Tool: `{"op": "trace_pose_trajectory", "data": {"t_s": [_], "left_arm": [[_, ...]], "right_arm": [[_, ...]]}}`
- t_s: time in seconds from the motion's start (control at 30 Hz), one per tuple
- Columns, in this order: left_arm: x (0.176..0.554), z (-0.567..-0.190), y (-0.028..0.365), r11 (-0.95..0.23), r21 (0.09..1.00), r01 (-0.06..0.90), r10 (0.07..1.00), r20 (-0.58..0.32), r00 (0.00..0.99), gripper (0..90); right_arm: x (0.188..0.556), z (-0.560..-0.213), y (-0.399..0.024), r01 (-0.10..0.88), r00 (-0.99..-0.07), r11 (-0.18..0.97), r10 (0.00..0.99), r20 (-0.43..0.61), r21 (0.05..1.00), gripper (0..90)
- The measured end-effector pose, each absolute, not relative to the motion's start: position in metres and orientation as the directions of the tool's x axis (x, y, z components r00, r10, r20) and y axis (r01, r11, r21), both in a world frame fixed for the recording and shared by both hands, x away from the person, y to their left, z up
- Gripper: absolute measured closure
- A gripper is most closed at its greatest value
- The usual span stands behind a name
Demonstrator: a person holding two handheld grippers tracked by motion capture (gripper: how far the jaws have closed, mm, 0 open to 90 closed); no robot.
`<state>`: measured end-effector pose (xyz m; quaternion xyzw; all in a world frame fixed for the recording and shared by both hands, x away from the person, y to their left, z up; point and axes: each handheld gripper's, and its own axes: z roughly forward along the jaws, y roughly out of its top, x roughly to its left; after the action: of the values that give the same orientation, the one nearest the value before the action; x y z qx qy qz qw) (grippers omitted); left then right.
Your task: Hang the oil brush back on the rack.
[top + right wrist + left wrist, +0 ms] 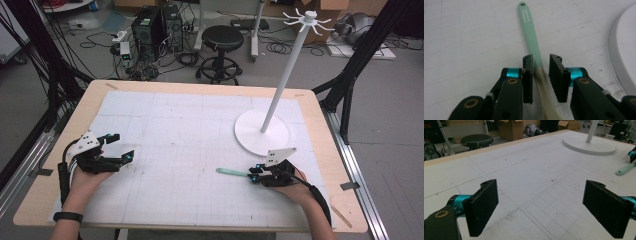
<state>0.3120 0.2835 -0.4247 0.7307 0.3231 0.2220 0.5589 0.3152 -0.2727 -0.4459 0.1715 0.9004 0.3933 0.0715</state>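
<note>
On a wooden table (60, 145) covered by a white gridded mat, the right tool (541, 75) sits low over a mint-green spatula (530, 30) whose handle runs between narrowed jaws; a gap shows on one side, so it is not clamped. The spatula lies near a white stand (262, 132). The left tool (540, 207) rests far off, jaws wide, holding nothing.

Left gripper (540, 205) wide open, right gripper (541, 75) seemingly narrowed.
</note>
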Motion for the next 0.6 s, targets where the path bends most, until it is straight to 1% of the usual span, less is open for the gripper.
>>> {"op": "trace_pose_trajectory", "data": {"t_s": [0.1, 0.17, 0.4, 0.6], "left_arm": [[0.3117, -0.4244, 0.2834, -0.166, 0.961, 0.222, 0.722, -0.036, 0.691, 13.8], [0.3114, -0.4242, 0.2833, -0.166, 0.961, 0.222, 0.721, -0.035, 0.692, 13.8], [0.3115, -0.4244, 0.283, -0.169, 0.96, 0.223, 0.72, -0.034, 0.693, 14.1], [0.3113, -0.4243, 0.2832, -0.17, 0.96, 0.221, 0.719, -0.033, 0.694, 14.1]], "right_arm": [[0.315, -0.4461, -0.2724, 0.261, -0.929, 0.629, 0.37, 0.013, 0.732, 77.1], [0.3151, -0.4459, -0.272, 0.256, -0.931, 0.633, 0.366, 0.009, 0.731, 80.5], [0.3158, -0.4448, -0.2723, 0.293, -0.921, 0.622, 0.387, 0.04, 0.726, 82.4], [0.3165, -0.4442, -0.2739, 0.301, -0.918, 0.614, 0.394, 0.047, 0.729, 82.6]]}}
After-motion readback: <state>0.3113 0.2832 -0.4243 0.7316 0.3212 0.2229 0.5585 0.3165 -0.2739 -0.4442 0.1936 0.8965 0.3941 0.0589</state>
